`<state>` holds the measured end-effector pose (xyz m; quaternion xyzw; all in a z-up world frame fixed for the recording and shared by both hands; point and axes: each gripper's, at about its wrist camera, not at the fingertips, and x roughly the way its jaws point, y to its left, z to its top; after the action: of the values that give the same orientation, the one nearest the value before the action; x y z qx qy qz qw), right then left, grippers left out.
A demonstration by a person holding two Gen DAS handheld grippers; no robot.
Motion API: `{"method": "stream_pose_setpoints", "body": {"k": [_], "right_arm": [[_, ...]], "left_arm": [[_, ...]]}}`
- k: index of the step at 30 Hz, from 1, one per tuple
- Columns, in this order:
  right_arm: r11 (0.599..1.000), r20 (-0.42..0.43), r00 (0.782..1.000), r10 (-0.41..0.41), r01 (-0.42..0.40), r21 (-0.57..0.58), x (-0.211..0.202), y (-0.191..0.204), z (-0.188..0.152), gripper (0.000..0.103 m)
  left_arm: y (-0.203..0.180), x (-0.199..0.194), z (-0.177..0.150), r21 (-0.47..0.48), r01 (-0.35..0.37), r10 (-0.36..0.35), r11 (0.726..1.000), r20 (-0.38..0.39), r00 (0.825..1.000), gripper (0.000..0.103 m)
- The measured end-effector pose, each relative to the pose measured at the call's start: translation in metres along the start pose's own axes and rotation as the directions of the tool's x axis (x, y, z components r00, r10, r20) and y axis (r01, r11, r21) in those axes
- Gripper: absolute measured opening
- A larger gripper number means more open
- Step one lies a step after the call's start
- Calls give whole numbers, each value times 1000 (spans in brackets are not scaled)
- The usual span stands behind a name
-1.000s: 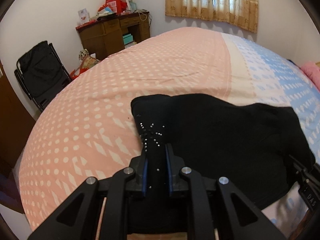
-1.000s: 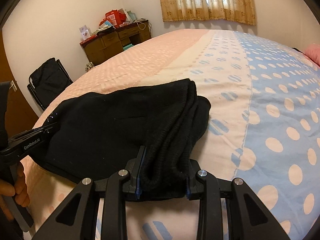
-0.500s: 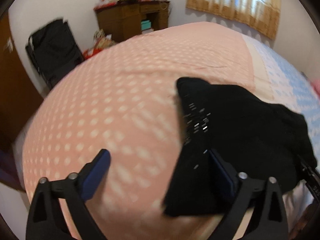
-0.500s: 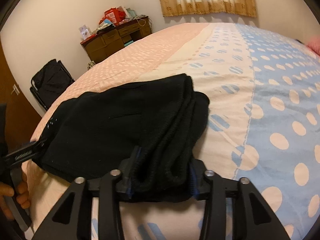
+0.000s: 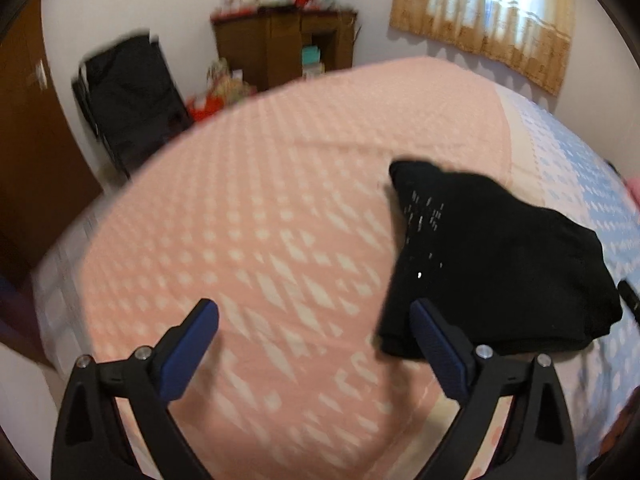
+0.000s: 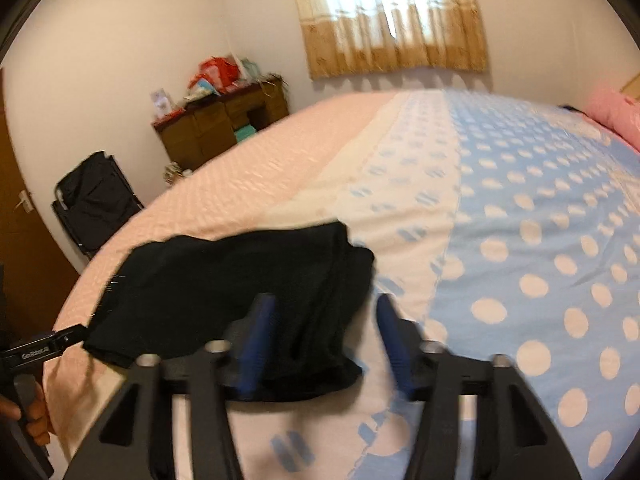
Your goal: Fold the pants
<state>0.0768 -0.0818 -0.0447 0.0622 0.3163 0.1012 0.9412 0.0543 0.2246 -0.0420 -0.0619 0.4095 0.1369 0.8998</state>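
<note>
From the left wrist, the left claw now gapes wide, released; the folded black pants it pinched a second ago lie on the bed, beside its right finger. From the right wrist, the right claw has also spread, pants loose between its fingers.

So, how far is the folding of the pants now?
Mostly done, it seems: the black pants lie as a compact folded bundle on the bedspread. Nothing is in hand; the left gripper and right gripper are both open. What may remain is only smoothing, or moving the bundle away.
</note>
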Motion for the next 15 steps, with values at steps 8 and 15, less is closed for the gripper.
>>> {"method": "stream_pose_setpoints", "body": {"k": [8, 15], "right_arm": [[947, -116, 952, 282, -296, -128, 35, 88, 15, 20], [865, -303, 869, 391, -459, -202, 109, 191, 7, 20]], "left_arm": [[1, 16, 11, 4, -18, 18, 1000, 20, 1000, 87], [11, 28, 2, -50, -43, 41, 998, -41, 998, 82]]}}
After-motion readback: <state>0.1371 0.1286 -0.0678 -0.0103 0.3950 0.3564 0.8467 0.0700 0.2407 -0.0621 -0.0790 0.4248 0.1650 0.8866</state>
